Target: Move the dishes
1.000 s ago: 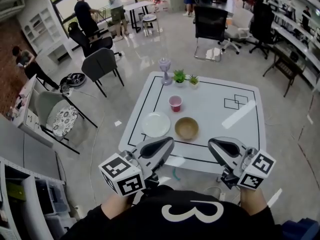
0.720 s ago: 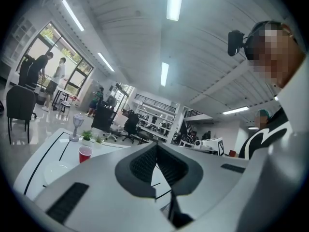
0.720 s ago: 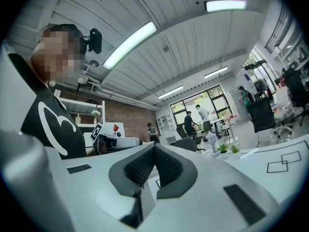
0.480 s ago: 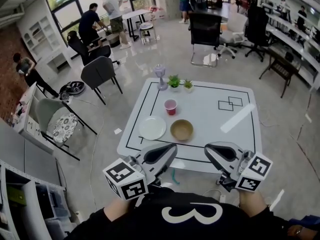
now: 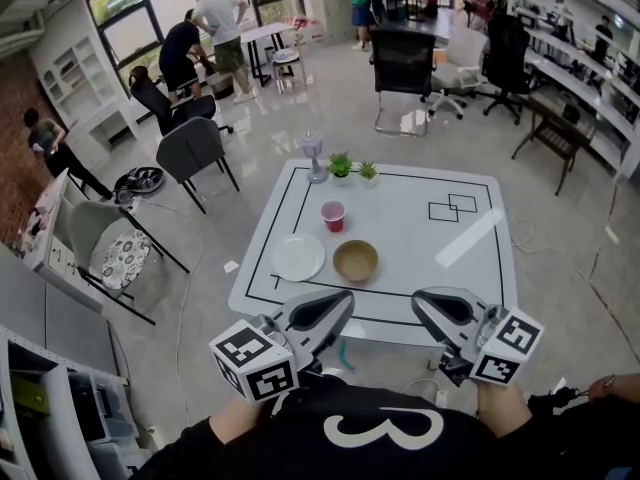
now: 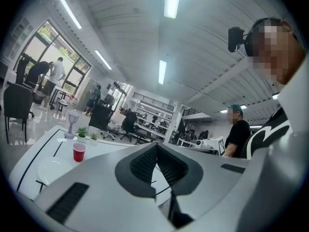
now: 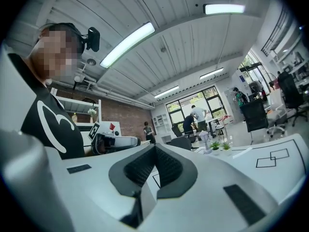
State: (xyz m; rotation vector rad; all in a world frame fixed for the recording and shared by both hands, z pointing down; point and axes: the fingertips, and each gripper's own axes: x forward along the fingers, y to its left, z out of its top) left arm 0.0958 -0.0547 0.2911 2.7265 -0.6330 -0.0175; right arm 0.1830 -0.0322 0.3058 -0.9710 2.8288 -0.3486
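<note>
At the near edge of the white table [image 5: 470,268], the person holds both tools level and side by side, pointing forward. The left gripper [image 5: 325,311] and right gripper [image 5: 445,308] each have jaws pressed together (nothing between them). Just beyond lie the white plate [image 5: 298,257] and brown bowl [image 5: 355,261], with the red cup [image 5: 333,216] behind them.

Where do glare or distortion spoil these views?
Head view: a bright glare streak crosses the white square table, and the glossy grey floor shows bright reflections. Left and right gripper views: heavy fisheye bending, dark corners.
</note>
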